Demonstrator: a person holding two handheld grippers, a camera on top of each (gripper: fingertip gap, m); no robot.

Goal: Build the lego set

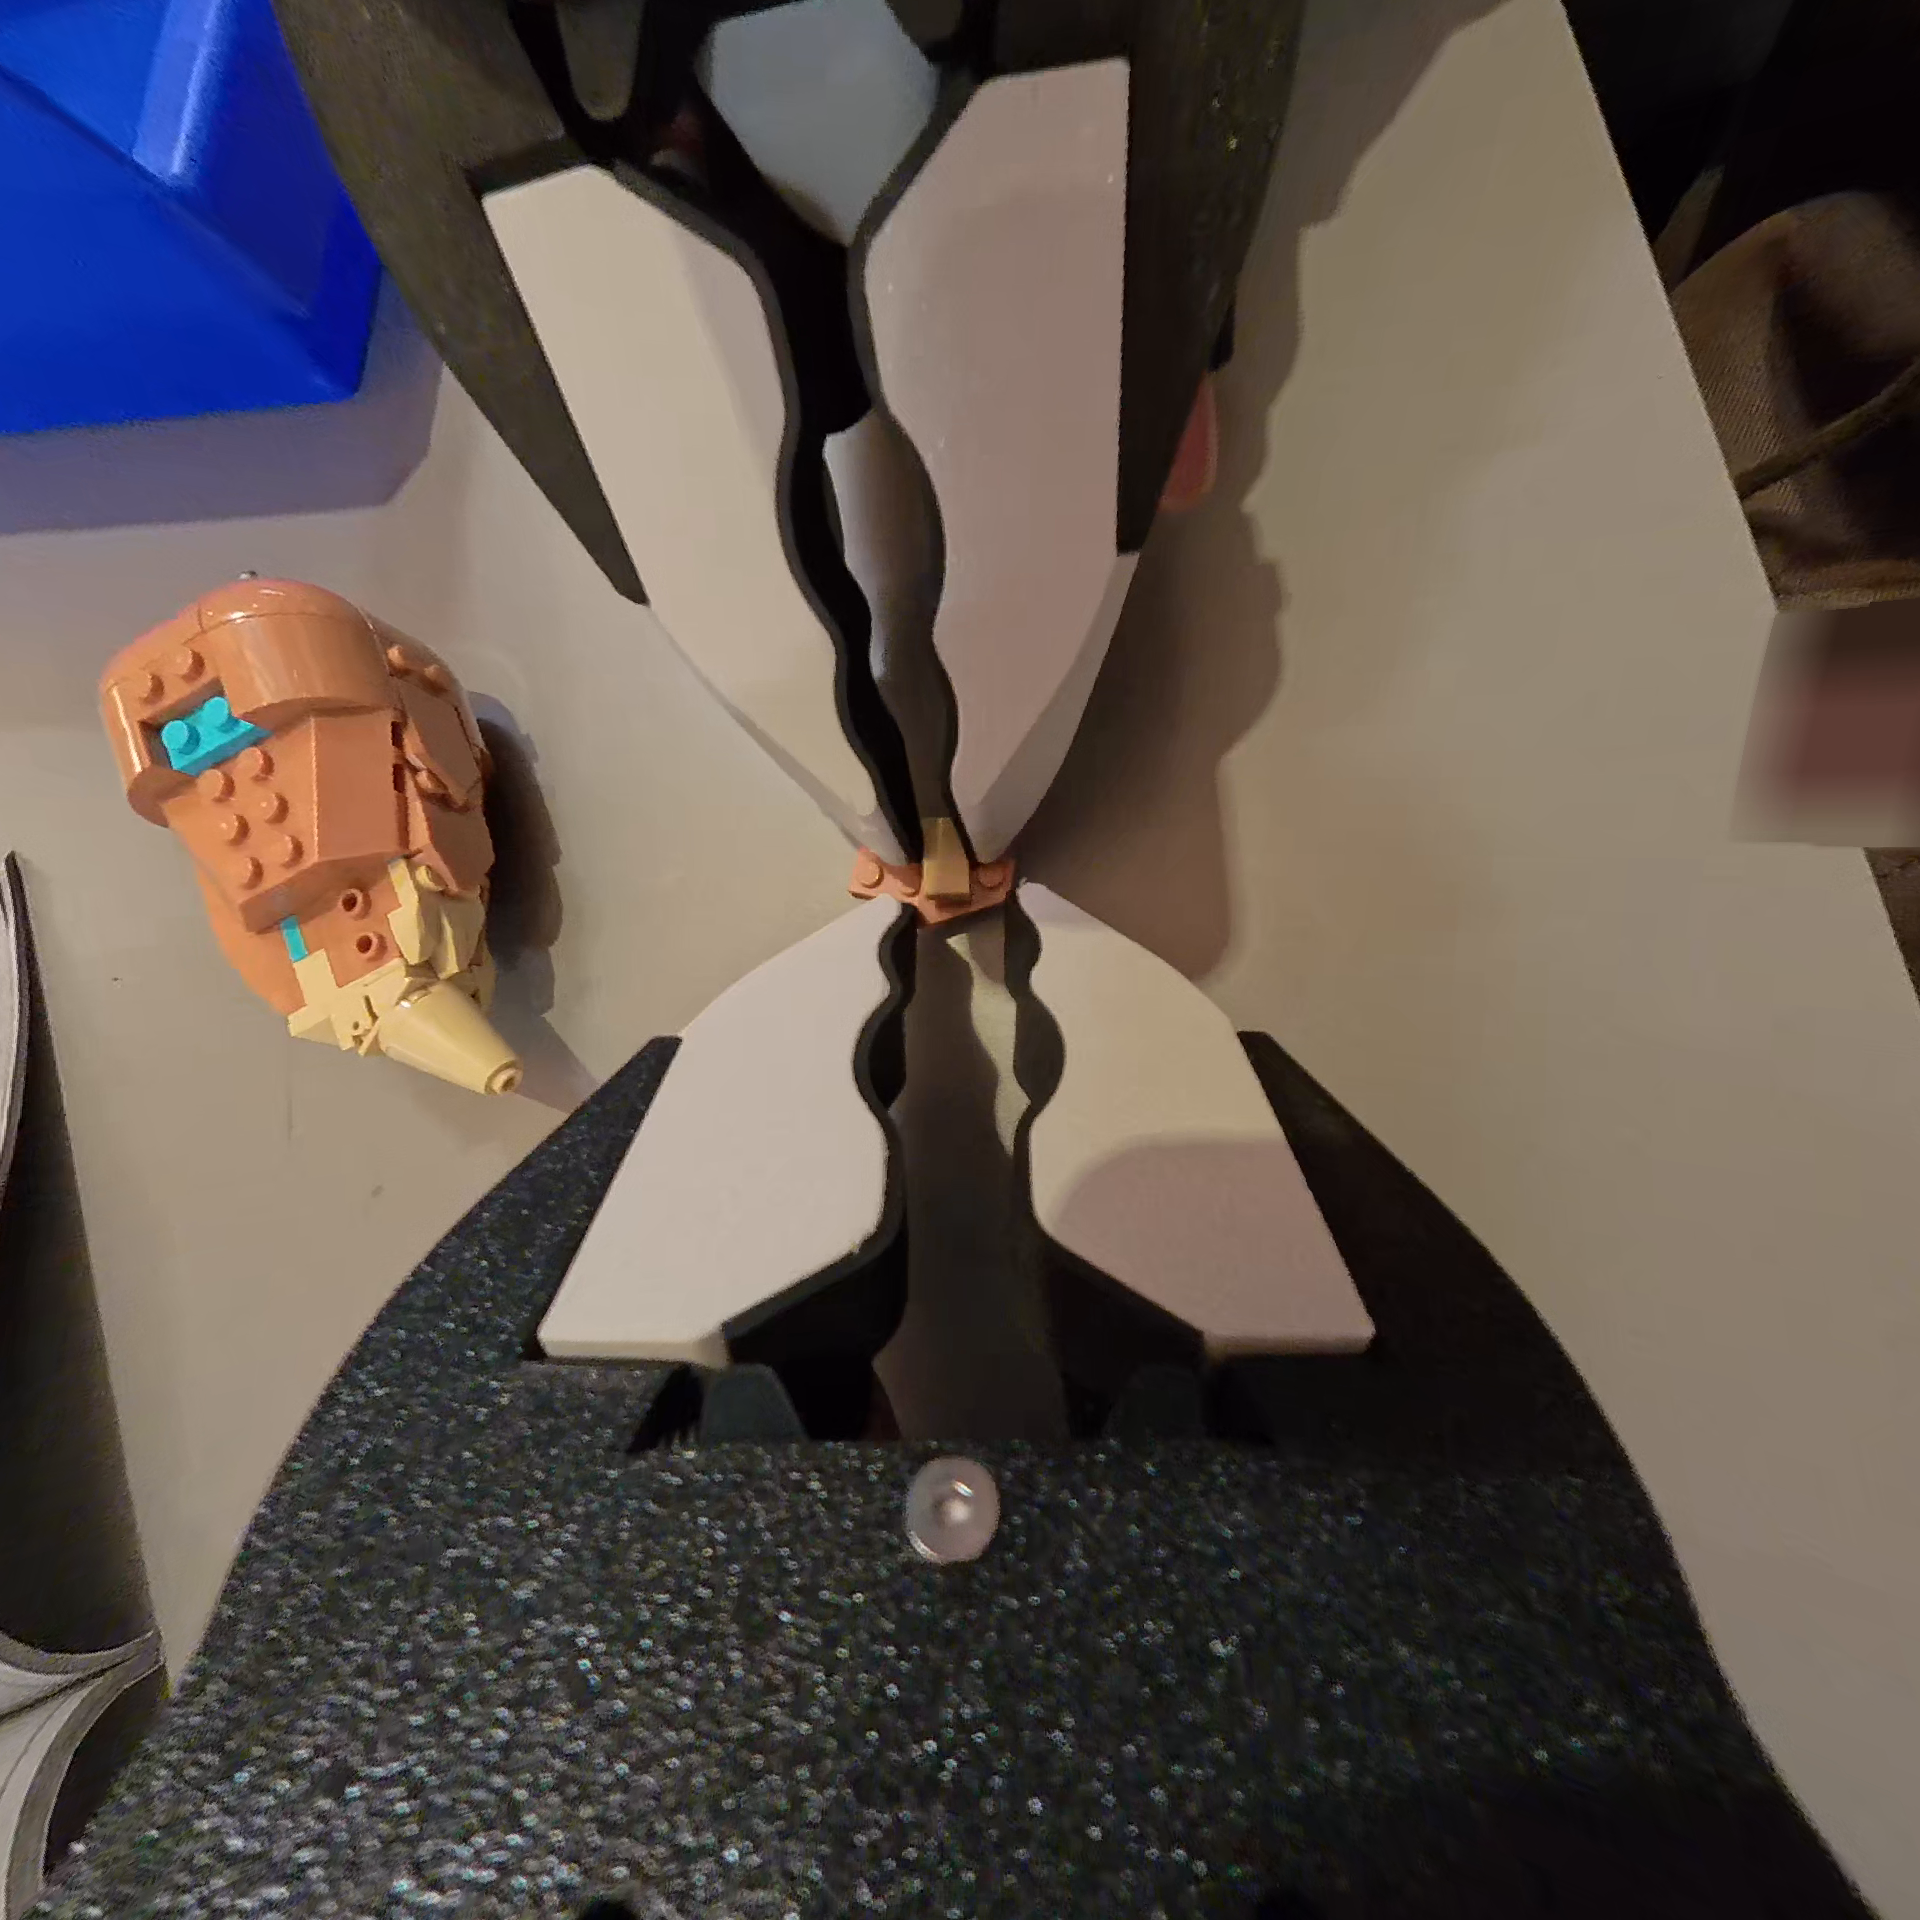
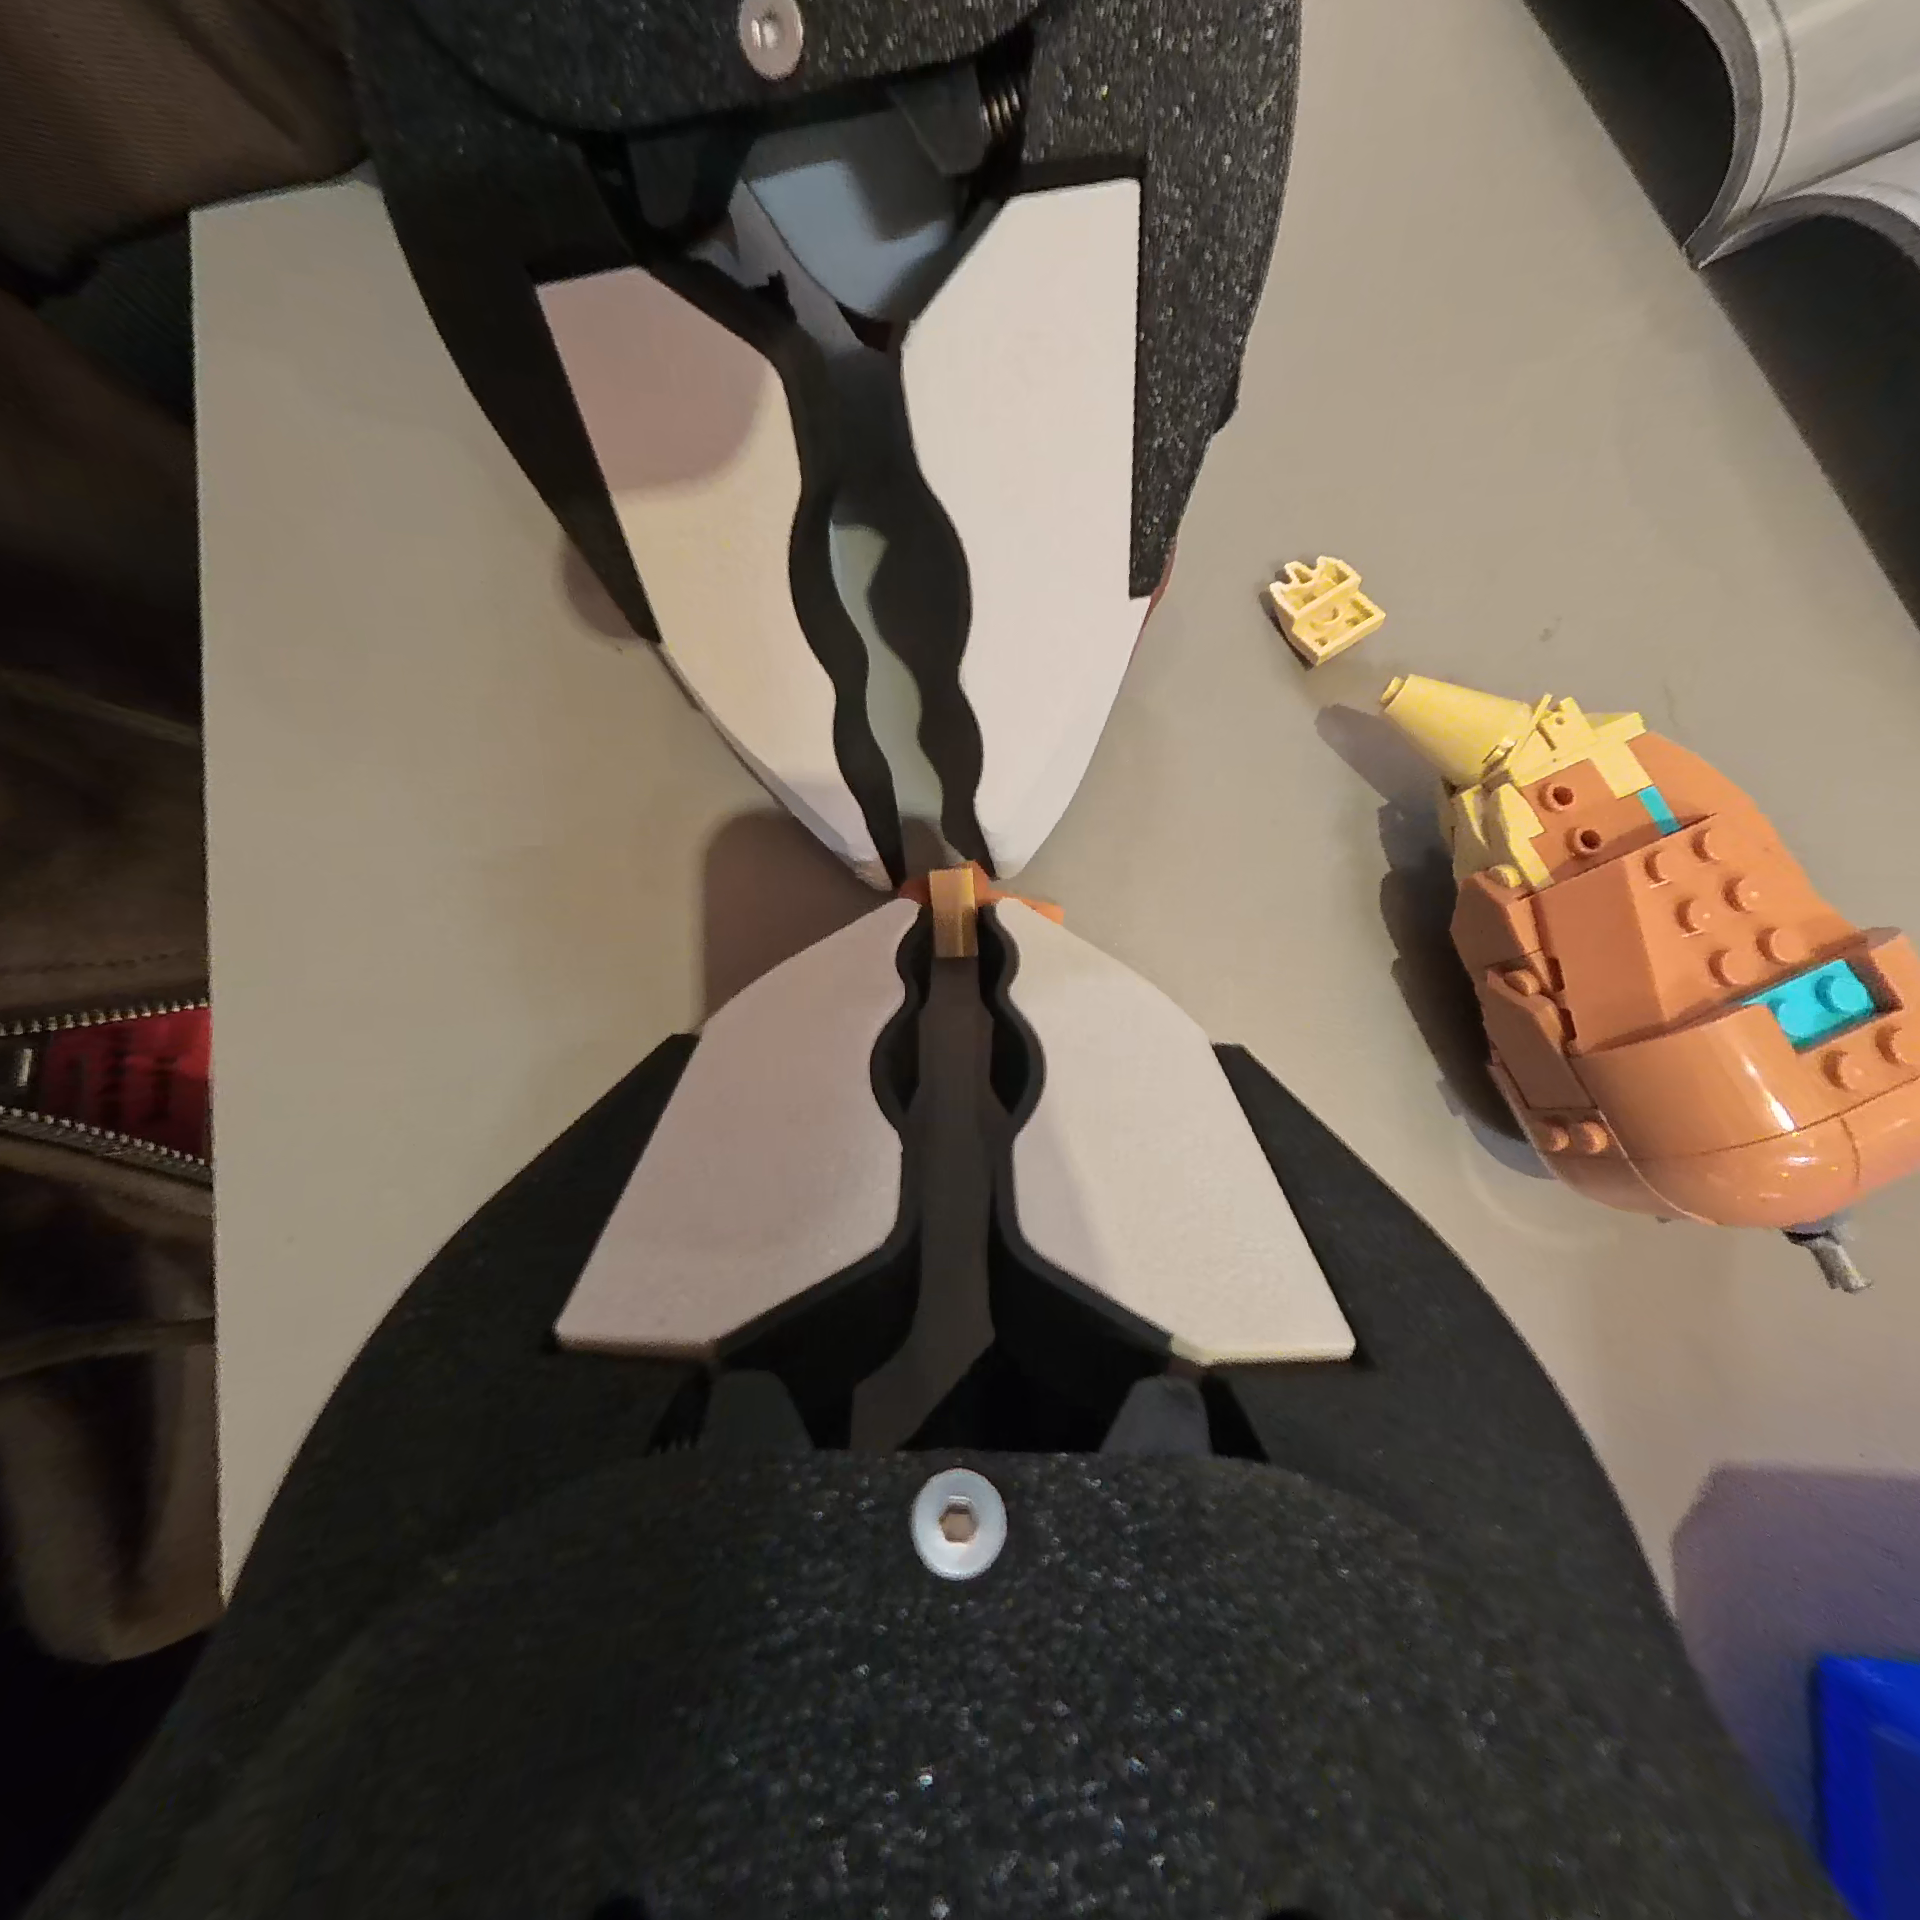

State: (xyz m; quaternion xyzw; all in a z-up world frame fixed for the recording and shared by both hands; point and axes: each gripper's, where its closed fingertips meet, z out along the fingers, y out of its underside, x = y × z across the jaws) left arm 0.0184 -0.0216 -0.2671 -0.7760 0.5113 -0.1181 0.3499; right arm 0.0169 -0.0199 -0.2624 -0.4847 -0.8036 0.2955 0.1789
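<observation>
My two grippers meet tip to tip above the white table [image 1: 1455,727]. My left gripper [image 1: 951,920] is shut on a small brown plate [image 1: 883,881]. My right gripper [image 2: 956,920] is shut on a small tan piece [image 2: 954,909] and holds it against the top of that plate. In the left wrist view the right gripper [image 1: 940,831] comes in from the top with the tan piece [image 1: 943,862]. In the right wrist view the left gripper [image 2: 935,868] comes in from the top, with the plate's edge [image 2: 1039,906] showing. The partly built brown and tan model [image 1: 301,810] lies on its side on the table; it also shows in the right wrist view [image 2: 1683,997].
A loose tan piece [image 2: 1320,613] lies next to the model's cone tip. A blue bin [image 1: 156,208] stands beyond the model. An open booklet [image 2: 1818,104] lies at the table's side. A person's jacket [image 2: 94,935] is past the table edge. My left and right fingertips are right by each other.
</observation>
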